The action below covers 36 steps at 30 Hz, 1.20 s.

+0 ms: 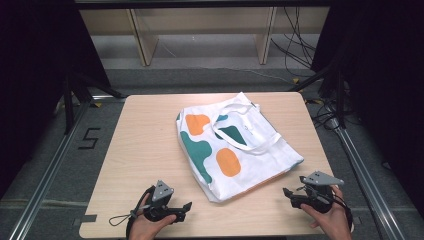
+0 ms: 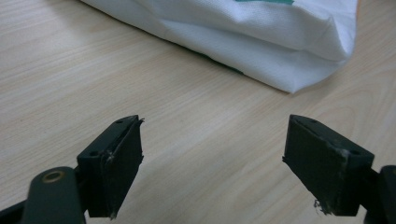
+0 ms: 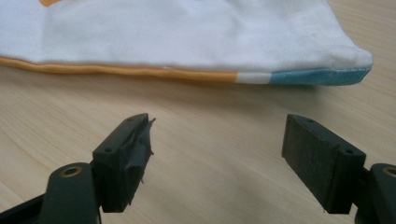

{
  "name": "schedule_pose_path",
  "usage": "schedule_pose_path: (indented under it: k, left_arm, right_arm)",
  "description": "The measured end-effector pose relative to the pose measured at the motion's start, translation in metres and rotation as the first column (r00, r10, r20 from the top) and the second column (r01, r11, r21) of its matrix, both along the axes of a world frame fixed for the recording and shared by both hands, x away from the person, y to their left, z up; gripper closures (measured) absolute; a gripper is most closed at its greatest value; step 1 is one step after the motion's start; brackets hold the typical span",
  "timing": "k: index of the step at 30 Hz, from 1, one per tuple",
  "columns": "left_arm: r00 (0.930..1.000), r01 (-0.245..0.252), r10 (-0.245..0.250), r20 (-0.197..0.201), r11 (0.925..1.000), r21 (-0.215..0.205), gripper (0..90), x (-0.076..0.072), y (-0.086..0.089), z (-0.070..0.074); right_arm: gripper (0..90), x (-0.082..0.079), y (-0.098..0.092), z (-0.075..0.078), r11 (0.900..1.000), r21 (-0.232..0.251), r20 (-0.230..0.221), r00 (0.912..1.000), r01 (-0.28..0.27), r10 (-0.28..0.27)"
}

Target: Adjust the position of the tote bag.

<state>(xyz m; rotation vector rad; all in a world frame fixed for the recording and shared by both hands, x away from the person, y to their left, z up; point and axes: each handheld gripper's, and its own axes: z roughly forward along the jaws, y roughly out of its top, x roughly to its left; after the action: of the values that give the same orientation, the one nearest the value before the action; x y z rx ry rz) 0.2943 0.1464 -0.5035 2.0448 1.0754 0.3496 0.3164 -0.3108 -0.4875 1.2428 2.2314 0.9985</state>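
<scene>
Tote bag [image 1: 235, 150] handles in high view; orange-teal hem [image 3: 187, 73] in right gripper view

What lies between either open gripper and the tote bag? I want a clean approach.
Nothing visible. Bare table separates the left gripper and the right gripper from the tote bag; both stand open, empty.

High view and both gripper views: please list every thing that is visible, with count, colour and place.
tote bag: one, white with orange and teal patches, flat on the middle of the table, handles on top
table: one, light wood, centre of the high view
wooden frame: one, pale, on the floor behind the table
cables: several, black, on the floor at the far right
left gripper: one, black, open, near table edge, left of the bag's corner
right gripper: one, black, open, near table edge, right of the bag
</scene>
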Motion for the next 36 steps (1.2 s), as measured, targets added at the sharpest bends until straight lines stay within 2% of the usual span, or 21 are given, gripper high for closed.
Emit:
schedule_pose_path:
  k: [6, 8, 11, 12, 13, 16, 17, 19, 20, 21, 22, 23, 25, 26, 27, 29, 31, 33, 34, 35, 36]
  left_arm:
    - [1.0, 0.003, -0.003, -0.006, 0.9999, -0.012, 20.9, 0.0, -0.008, -0.002]
    - [0.9993, 0.037, -0.037, 0.001, 0.9993, 0.0, 23.6, 0.0, -0.009, -0.002]
    - [0.9986, 0.05, -0.05, -0.017, 0.9987, -0.002, 27.1, 0.001, -0.014, -0.002]
    - [0.9992, 0.036, -0.037, -0.015, 0.999, -0.027, 27.1, 0.001, -0.017, -0.004]
    - [0.9989, 0.044, -0.044, -0.016, 0.9989, -0.018, 27.1, 0.001, -0.018, -0.003]
    - [0.9986, 0.051, -0.052, -0.012, 0.9981, -0.036, 28.3, 0.002, -0.022, -0.004]
    - [0.9987, 0.048, -0.049, -0.014, 0.998, -0.04, 28.8, 0.002, -0.024, -0.004]
    - [0.9982, 0.059, -0.06, -0.012, 0.9974, -0.042, 30.3, 0.003, -0.026, -0.004]
    - [0.9987, 0.051, -0.051, -0.008, 0.997, -0.059, 32.4, 0.003, -0.029, -0.004]
    - [0.9979, 0.065, -0.065, -0.006, 0.9963, -0.056, 37.1, 0.004, -0.029, -0.003]
    - [0.9984, 0.055, -0.056, -0.012, 0.9947, -0.087, 37.1, 0.004, -0.032, -0.004]
    - [0.9978, 0.064, -0.065, -0.013, 0.9933, -0.097, 38.5, 0.005, -0.035, -0.004]
    - [0.9973, 0.073, -0.074, -0.008, 0.9933, -0.09, 39.1, 0.007, -0.038, -0.004]
    - [0.9969, 0.077, -0.078, -0.006, 0.992, -0.1, 39.9, 0.008, -0.04, -0.004]
    - [0.9974, 0.071, -0.072, -0.006, 0.9887, -0.132, 40.7, 0.009, -0.044, -0.003]
    - [0.9976, 0.068, -0.069, -0.001, 0.9863, -0.15, 40.9, 0.012, -0.047, -0.002]
    - [0.9968, 0.079, -0.08, -0.001, 0.9868, -0.141, 40.9, 0.015, -0.05, -0.002]
    - [0.997, 0.069, -0.074, -0.023, 0.9817, -0.178, 41.0, 0.018, -0.056, -0.002]
    - [0.9958, 0.084, -0.089, -0.021, 0.9812, -0.174, 41.0, 0.019, -0.057, -0.002]
    - [0.9959, 0.081, -0.087, -0.025, 0.9787, -0.189, 40.1, 0.019, -0.067, -0.001]
    - [0.995, 0.093, -0.098, -0.019, 0.9803, -0.174, 37.5, 0.02, -0.069, -0.001]
  right_arm:
    - [24.2, 0.0, -0.001, 0.0, 1.0, 0.0, -0.015, 0.9999, -0.001, 0.001]
    - [24.1, 0.0, 0.0, 0.0, 1.0, -0.005, -0.014, 0.9999, 0.001, -0.001]
    - [23.8, 0.001, -0.001, 0.0, 1.0, -0.006, -0.007, 1.0, -0.006, 0.006]
    - [23.7, 0.001, -0.001, 0.0, 1.0, -0.004, -0.015, 0.9999, 0.001, -0.001]
    - [23.6, 0.001, -0.001, 0.0, 1.0, -0.005, -0.015, 0.9999, 0.001, -0.001]
    - [23.5, 0.002, -0.002, 0.0, 1.0, -0.007, -0.009, 1.0, 0.0, 0.0]
    - [23.5, 0.003, -0.003, -0.001, 0.999, -0.04, 0.026, 0.9996, -0.007, 0.008]
    - [23.4, 0.004, -0.003, -0.002, 1.0, -0.022, 0.004, 1.0, -0.008, 0.008]
    - [23.4, 0.003, -0.003, -0.002, 1.0, -0.021, 0.003, 1.0, -0.003, 0.003]
    - [23.4, 0.002, -0.002, -0.001, 1.0, -0.012, 0.004, 0.9997, 0.023, -0.023]
    - [23.4, 0.002, -0.002, -0.001, 1.0, -0.012, 0.004, 0.9997, 0.023, -0.023]
    - [23.4, 0.003, -0.003, -0.001, 1.0, -0.027, 0.02, 0.9998, 0.009, -0.008]
    - [23.5, 0.001, -0.001, 0.0, 1.0, -0.007, 0.002, 0.9999, 0.016, -0.016]
    - [23.5, 0.002, -0.002, -0.001, 0.999, -0.034, 0.04, 0.9992, 0.008, -0.006]
    - [23.6, 0.0, 0.001, 0.0, 1.0, -0.017, 0.024, 0.9997, 0.01, -0.009]
    - [23.6, 0.0, 0.0, 0.001, 0.999, -0.036, 0.031, 0.9995, 0.007, -0.006]
    - [23.6, -0.001, 0.0, 0.001, 0.999, -0.035, 0.04, 0.9992, 0.01, -0.008]
    - [23.6, 0.001, 0.0, 0.0, 0.999, -0.039, 0.038, 0.9992, 0.009, -0.008]
    - [23.6, 0.001, 0.0, 0.0, 0.999, -0.039, 0.038, 0.9992, 0.009, -0.008]
    - [23.6, 0.001, 0.0, 0.0, 1.0, -0.027, 0.017, 0.9999, 0.002, -0.002]
    - [23.6, 0.001, -0.001, 0.001, 1.0, -0.025, 0.0, 1.0, -0.01, 0.01]
